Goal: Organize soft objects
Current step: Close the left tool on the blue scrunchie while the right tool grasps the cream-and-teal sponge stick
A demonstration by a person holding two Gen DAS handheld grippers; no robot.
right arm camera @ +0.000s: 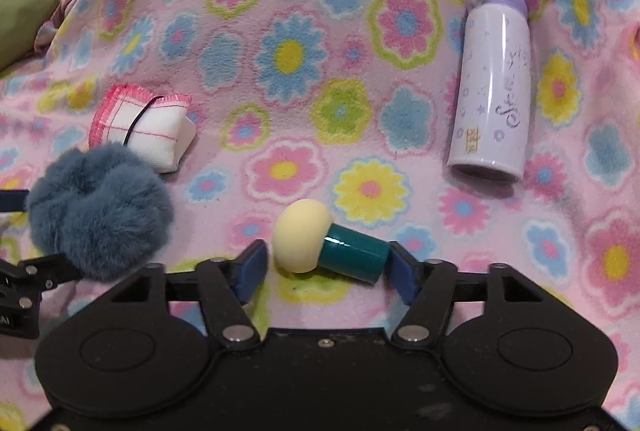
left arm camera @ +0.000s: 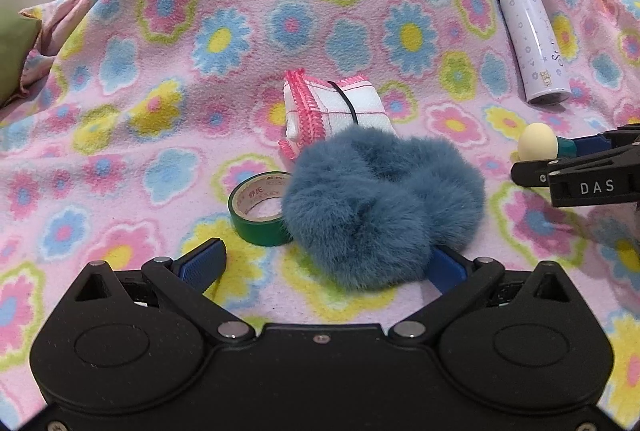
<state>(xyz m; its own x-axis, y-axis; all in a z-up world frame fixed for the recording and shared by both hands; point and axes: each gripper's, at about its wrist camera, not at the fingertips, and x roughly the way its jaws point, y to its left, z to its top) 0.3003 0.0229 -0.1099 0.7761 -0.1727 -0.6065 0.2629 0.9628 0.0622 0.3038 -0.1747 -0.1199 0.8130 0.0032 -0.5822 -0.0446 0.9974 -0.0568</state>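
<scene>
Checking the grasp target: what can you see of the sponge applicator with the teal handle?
The sponge applicator has a rounded, matte cream foam head on a short, glossy teal cylinder handle. It lies tilted on its side on the floral blanket, head pointing left, between the open pads of the right gripper. The handle end sits against the right pad; the left pad stands apart.

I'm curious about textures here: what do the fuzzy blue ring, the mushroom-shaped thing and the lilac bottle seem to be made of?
Fuzzy blue ring: looks like faux fur, with long matte fibres blurring its outline.
Mushroom-shaped thing: the pale yellow head seems to be soft matte sponge, and the teal handle glossy plastic with a bright highlight.
Lilac bottle: smooth and faintly shiny, possibly coated metal or plastic.
</scene>
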